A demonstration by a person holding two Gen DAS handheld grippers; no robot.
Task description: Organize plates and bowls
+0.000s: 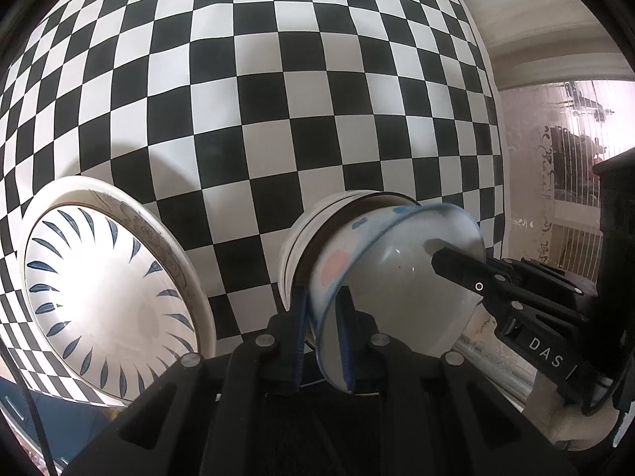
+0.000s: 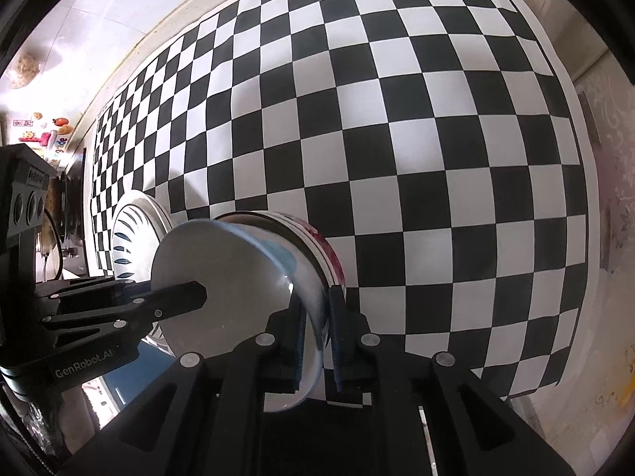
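Note:
A white bowl with blue and pink spots (image 1: 397,297) (image 2: 234,277) is held over a stack of white bowls (image 1: 305,238) (image 2: 317,250) on the checkered cloth. My left gripper (image 1: 323,329) is shut on one side of its rim. My right gripper (image 2: 315,337) is shut on the opposite side; it shows in the left wrist view (image 1: 468,273), one finger inside the bowl. The left gripper shows in the right wrist view (image 2: 174,299). A plate with blue leaf strokes (image 1: 107,301) (image 2: 127,238) lies on a larger plate to the left.
The black and white checkered cloth (image 1: 278,99) (image 2: 397,139) covers the table. Its edge (image 1: 492,119) runs on the right in the left wrist view, with a curtained window beyond. A wall with magnets (image 2: 43,135) is at far left in the right wrist view.

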